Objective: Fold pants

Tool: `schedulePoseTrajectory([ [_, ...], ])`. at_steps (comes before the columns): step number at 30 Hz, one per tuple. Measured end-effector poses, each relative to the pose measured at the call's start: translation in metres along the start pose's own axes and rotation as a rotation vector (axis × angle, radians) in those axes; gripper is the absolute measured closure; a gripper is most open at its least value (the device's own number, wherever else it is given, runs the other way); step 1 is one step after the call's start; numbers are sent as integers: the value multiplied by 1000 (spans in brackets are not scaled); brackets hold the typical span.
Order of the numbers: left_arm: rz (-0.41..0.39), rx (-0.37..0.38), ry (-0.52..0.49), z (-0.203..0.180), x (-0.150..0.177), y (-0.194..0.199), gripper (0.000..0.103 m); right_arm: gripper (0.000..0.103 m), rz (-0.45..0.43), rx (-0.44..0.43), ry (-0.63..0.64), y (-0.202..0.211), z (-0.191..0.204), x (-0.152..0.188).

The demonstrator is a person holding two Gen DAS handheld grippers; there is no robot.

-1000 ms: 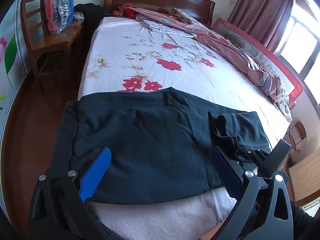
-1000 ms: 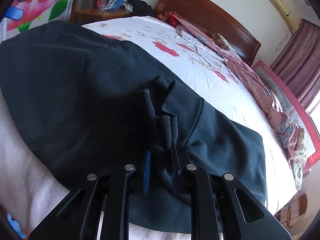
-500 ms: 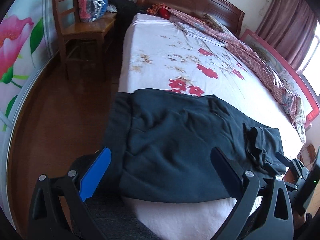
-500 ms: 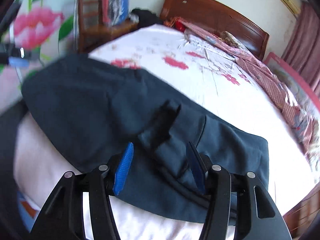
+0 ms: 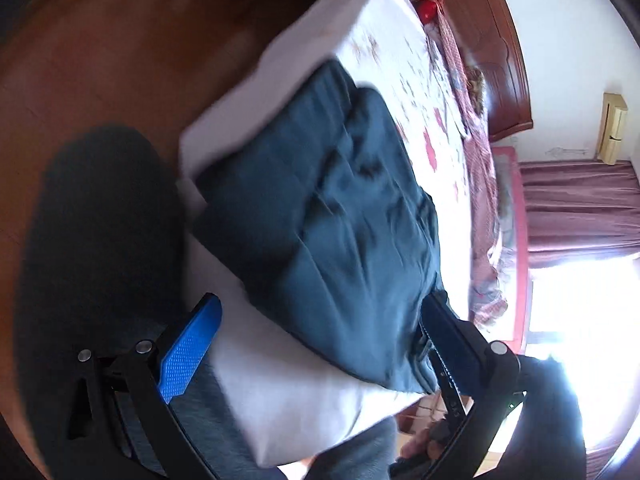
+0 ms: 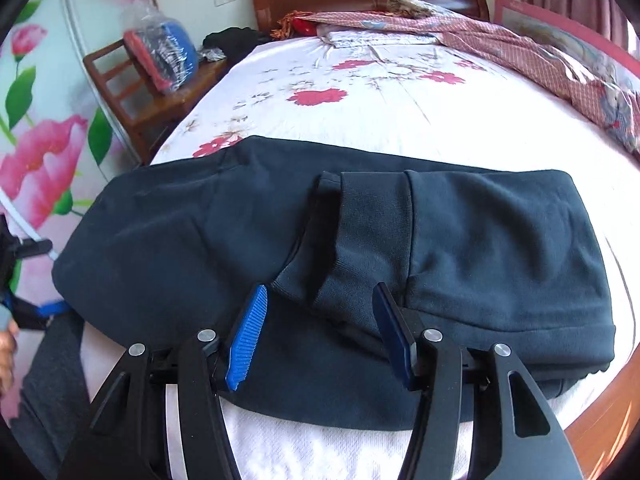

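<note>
The folded dark navy knit pants (image 6: 360, 248) lie across the foot of the floral-sheeted bed (image 6: 400, 92), just ahead of the right gripper (image 6: 320, 336) and left gripper (image 5: 320, 344), both spread wide and holding nothing.

A floral-sheeted bed (image 6: 400, 92) stood beside a wooden chair (image 6: 140, 92) holding a plastic-wrapped bundle (image 6: 164, 52); a patterned quilt (image 6: 520, 52) lay alongside.

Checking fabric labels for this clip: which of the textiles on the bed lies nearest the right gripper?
The folded dark pants, lying directly ahead of the open right gripper; the red patterned quilt lies bunched along the bed's far side.
</note>
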State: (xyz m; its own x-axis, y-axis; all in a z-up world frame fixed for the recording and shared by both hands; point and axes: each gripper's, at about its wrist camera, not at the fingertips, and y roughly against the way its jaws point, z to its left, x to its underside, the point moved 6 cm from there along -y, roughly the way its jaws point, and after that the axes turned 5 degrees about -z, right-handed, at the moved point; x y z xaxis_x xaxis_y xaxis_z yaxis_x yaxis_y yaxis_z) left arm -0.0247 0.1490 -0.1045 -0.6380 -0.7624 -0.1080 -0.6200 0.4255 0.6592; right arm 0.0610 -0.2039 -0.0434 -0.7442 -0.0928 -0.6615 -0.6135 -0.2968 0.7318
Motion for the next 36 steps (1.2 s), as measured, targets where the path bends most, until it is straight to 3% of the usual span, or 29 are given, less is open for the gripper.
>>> schedulePoseTrajectory([
  [1, -15, -11, -26, -5, 3, -5, 3, 48, 4, -1, -10, 1, -2, -1],
  [3, -38, 52, -24, -11, 3, -12, 3, 48, 7, 2, -13, 6, -4, -4],
  [5, -31, 13, 26, -3, 2, -23, 3, 48, 8, 0, -19, 10, -3, -1],
  [7, -47, 25, 78, 2, 0, -29, 2, 48, 2, -15, -23, 14, -1, -2],
  [11, -80, -1, 66, -5, 3, -34, 2, 48, -2, -22, -12, 11, 6, -8],
  [14, -141, -166, 30, 0, -4, -21, 2, 48, -7, -39, -14, 12, 13, -13],
  [18, -168, -139, 124, 19, -19, -23, 2, 48, -4, -56, -22, 12, 18, -13],
  [20, -188, -98, 101, 13, -24, -34, 2, 48, -6, -55, -9, 12, 21, -14],
  [23, -214, -108, 77, 11, -29, -50, 3, 48, -16, -52, 15, 16, 25, -16],
  [24, -228, -106, 77, 9, -30, -51, 8, 48, -19, -49, 19, 18, 25, -16],
  [25, -254, -101, 67, 6, -32, -45, 23, 48, -21, -46, 19, 19, 24, -16],
  [27, -261, -128, 41, 9, -37, -38, 38, 48, -8, -51, 1, 19, 20, -14],
  [32, -268, -104, 24, 21, -39, -15, 61, 48, 31, -40, -25, 12, 13, -3],
  [33, -273, -107, 8, 18, -39, -12, 70, 48, 30, -43, -30, 12, 12, 0],
  [36, -284, -95, -37, 5, -41, -2, 77, 48, 13, -12, -50, 13, 2, 7],
])
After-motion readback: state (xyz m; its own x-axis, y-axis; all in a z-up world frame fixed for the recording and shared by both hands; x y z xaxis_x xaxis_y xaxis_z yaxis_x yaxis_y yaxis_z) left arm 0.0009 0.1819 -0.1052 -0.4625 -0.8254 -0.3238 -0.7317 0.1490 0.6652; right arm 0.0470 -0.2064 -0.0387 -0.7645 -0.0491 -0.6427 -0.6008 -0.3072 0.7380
